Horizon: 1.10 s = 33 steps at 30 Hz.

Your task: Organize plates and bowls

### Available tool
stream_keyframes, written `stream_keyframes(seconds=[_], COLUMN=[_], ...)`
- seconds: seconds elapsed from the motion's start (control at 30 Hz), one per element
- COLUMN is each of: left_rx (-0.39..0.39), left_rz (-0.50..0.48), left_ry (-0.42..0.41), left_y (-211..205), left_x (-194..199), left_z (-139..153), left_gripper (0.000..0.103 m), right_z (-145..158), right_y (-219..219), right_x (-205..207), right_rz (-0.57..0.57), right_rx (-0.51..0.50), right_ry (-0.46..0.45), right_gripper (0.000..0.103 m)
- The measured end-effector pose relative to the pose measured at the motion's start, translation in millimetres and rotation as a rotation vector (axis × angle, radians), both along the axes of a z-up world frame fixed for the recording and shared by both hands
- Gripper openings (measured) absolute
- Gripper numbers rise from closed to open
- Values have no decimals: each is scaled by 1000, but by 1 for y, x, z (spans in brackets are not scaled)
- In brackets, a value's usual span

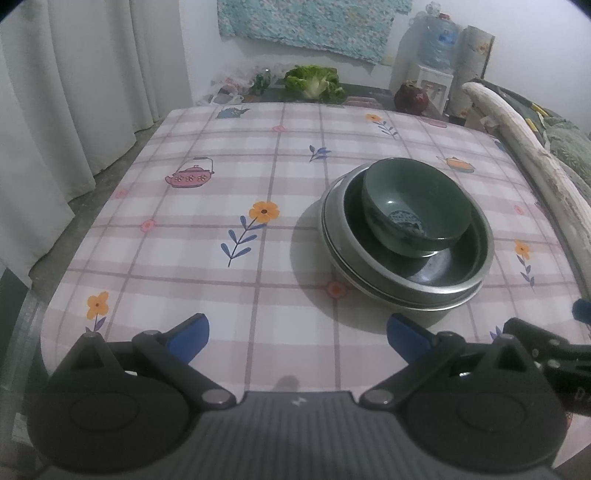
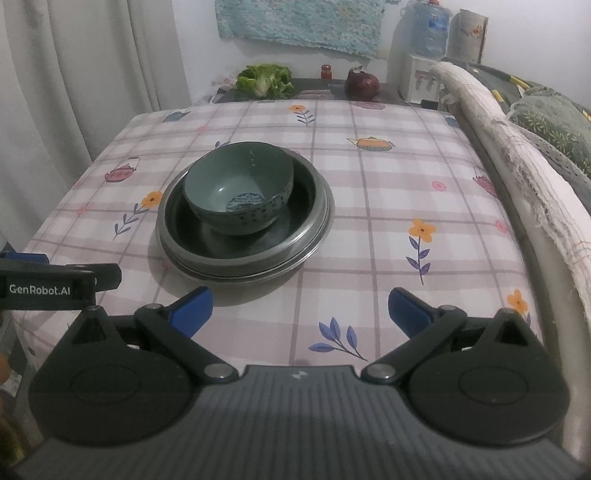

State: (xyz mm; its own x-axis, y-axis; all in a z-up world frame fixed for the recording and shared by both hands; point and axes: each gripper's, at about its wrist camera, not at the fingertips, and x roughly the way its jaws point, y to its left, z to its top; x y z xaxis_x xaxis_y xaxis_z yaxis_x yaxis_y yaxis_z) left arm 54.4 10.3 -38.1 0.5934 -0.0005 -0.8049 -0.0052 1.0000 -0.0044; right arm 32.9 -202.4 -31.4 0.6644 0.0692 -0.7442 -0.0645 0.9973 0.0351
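- "GenRobot.AI" stands in white letters on the black side of the left gripper (image 2: 59, 286), seen at the left edge of the right wrist view.
- A small pale logo mark sits on the ribbed grey body of each gripper; it cannot be read as letters.
- The green bowl (image 2: 240, 192) carries a round blue printed mark inside, too blurred to read.

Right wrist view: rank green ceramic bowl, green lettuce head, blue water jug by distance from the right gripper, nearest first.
From the right gripper, which is open over the near table edge:
1. Green ceramic bowl, ahead and left, nested in the stacked dark plates.
2. Green lettuce head, past the table's far edge, left of centre.
3. Blue water jug, back right, by the wall.
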Motion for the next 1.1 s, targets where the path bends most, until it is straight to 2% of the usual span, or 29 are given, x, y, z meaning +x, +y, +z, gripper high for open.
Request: stream_keyframes(seconds=[1.1], left_rx=[-7], left_rz=[-4], left_ry=[1], left_y=[-1], left_x=[1], left_z=[1], left_gripper=[103], right_z=[2], right_y=[0], right_x=[4], right_rz=[-10], right_rx=[3], right_ry=[10], right_gripper=[102])
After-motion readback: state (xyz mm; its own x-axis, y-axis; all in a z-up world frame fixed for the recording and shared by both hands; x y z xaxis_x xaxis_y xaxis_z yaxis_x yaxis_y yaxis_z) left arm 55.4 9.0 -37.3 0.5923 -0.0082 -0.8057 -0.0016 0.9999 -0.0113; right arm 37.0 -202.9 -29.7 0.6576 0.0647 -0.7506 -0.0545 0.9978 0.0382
